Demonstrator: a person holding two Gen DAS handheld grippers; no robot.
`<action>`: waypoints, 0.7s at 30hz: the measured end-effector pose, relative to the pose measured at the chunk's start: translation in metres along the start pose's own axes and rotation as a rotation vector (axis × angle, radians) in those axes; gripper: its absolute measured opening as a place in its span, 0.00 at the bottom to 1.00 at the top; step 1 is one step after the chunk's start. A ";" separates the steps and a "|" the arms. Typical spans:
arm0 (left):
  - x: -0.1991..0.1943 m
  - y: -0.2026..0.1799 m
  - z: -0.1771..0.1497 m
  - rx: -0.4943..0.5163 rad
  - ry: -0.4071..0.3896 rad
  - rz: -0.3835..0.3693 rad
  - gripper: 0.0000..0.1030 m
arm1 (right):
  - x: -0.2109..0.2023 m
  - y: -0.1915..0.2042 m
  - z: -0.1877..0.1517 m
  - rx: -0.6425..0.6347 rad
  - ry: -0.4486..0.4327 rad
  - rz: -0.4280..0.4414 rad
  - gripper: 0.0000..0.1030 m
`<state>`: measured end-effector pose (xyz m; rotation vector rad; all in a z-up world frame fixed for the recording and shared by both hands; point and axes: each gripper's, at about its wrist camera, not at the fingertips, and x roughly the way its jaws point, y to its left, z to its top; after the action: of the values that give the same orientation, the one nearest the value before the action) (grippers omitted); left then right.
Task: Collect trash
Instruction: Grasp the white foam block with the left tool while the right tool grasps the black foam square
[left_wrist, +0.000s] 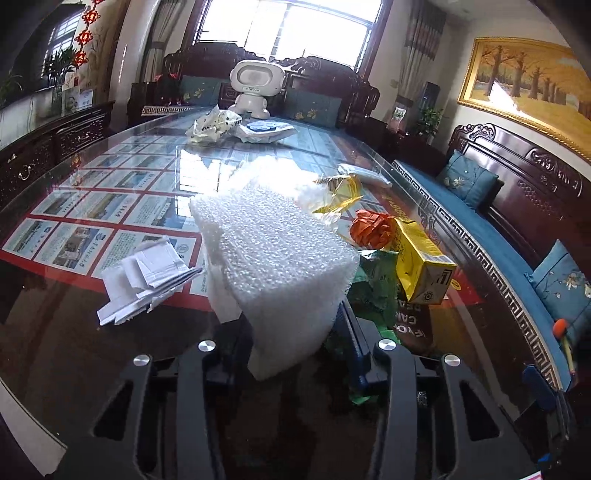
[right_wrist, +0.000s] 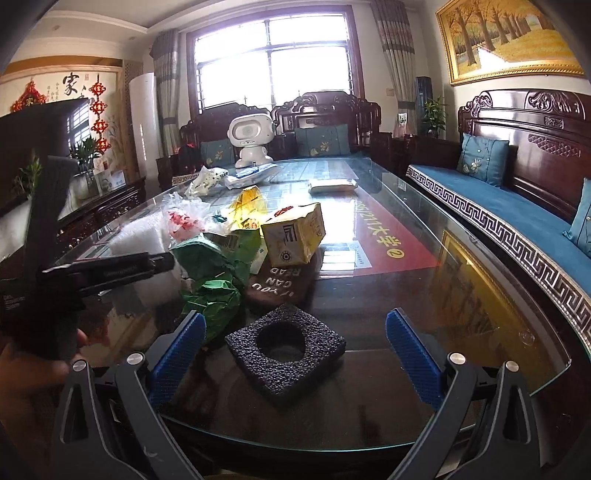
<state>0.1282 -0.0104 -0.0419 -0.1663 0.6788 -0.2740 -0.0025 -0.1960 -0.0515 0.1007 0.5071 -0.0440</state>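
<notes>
A white foam block (left_wrist: 273, 251) fills the middle of the left wrist view, and my left gripper (left_wrist: 291, 317) is shut on its near end, with the block's bulk hiding most of both fingers. From the right wrist view, the left gripper (right_wrist: 110, 266) reaches in at the left, held by a person's hand (right_wrist: 29, 369). A black foam square (right_wrist: 284, 350) with a round hole lies flat on the glass table (right_wrist: 461, 295). My right gripper (right_wrist: 295, 319) stands open around it, and its blue pads (right_wrist: 177, 354) stay clear of the foam on both sides.
A pile of trash lies mid-table: a yellow carton (right_wrist: 295, 236), green crumpled wrapping (right_wrist: 214, 291), orange crumpled paper (left_wrist: 369, 229), a yellow wrapper (left_wrist: 340, 192) and a brown lettered piece (right_wrist: 277, 288). Folded white paper (left_wrist: 144, 277) lies to the left. A white toy robot (left_wrist: 255, 88) stands at the far end.
</notes>
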 end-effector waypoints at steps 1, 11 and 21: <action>-0.005 -0.001 0.001 0.004 -0.008 -0.013 0.42 | 0.002 0.000 0.000 -0.001 0.011 -0.006 0.92; -0.041 -0.005 -0.002 0.042 -0.054 -0.057 0.42 | 0.027 -0.006 0.000 0.033 0.098 -0.031 0.86; -0.048 -0.001 -0.005 0.034 -0.033 -0.120 0.42 | 0.063 -0.012 0.000 -0.056 0.266 -0.068 0.56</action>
<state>0.0888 0.0032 -0.0170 -0.1794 0.6321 -0.3965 0.0517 -0.2095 -0.0827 0.0344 0.7769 -0.0835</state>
